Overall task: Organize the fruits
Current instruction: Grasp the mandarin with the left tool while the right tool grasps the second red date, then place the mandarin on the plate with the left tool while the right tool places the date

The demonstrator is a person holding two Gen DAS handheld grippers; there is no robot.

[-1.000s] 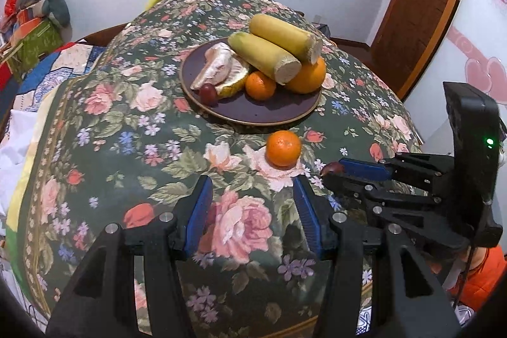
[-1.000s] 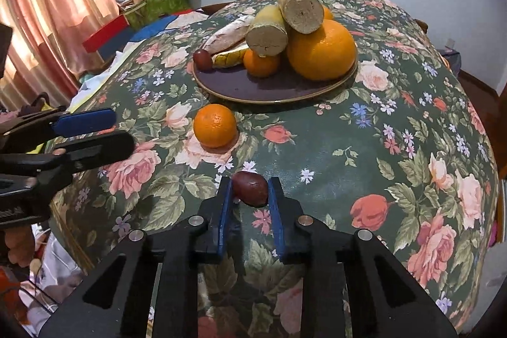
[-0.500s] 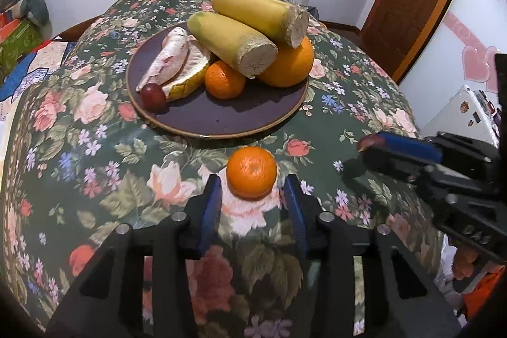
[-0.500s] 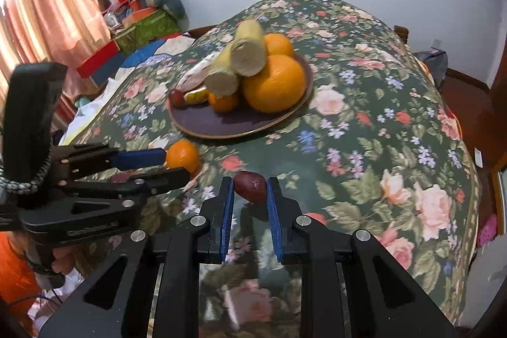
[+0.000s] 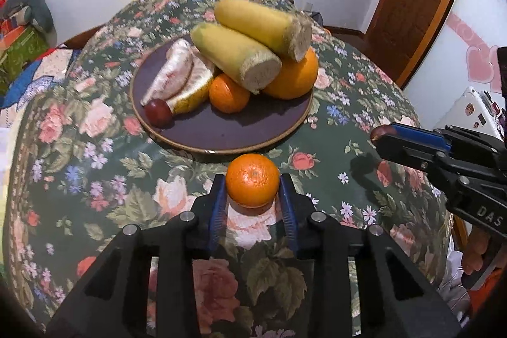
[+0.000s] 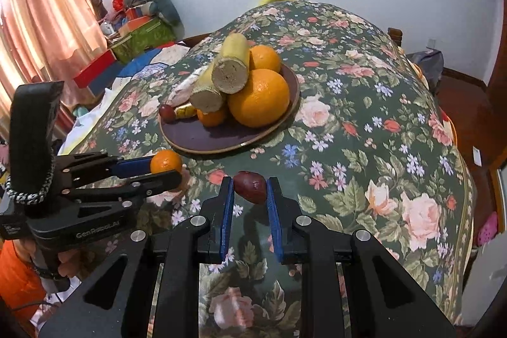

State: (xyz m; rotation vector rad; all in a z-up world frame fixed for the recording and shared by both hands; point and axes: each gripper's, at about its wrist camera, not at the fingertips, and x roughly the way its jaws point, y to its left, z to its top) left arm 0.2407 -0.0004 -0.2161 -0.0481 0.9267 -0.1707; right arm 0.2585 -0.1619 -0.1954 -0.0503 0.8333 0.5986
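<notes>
A round table under a dark floral cloth (image 5: 95, 154) carries a purple plate (image 5: 221, 132) heaped with two rough-cut yellow stalks (image 5: 234, 59), a big orange (image 5: 294, 78), a small one, pomelo wedges (image 5: 177, 75) and a dark red fruit (image 5: 158, 116). Just before its rim, the left gripper (image 5: 252, 195) has just been closing and its blue pads now press a dimpled tangerine (image 5: 252, 179) resting on the cloth. To the right, the right gripper (image 6: 250, 195) is clamped on a smooth maroon date (image 6: 250, 182), held clear above the cloth.
</notes>
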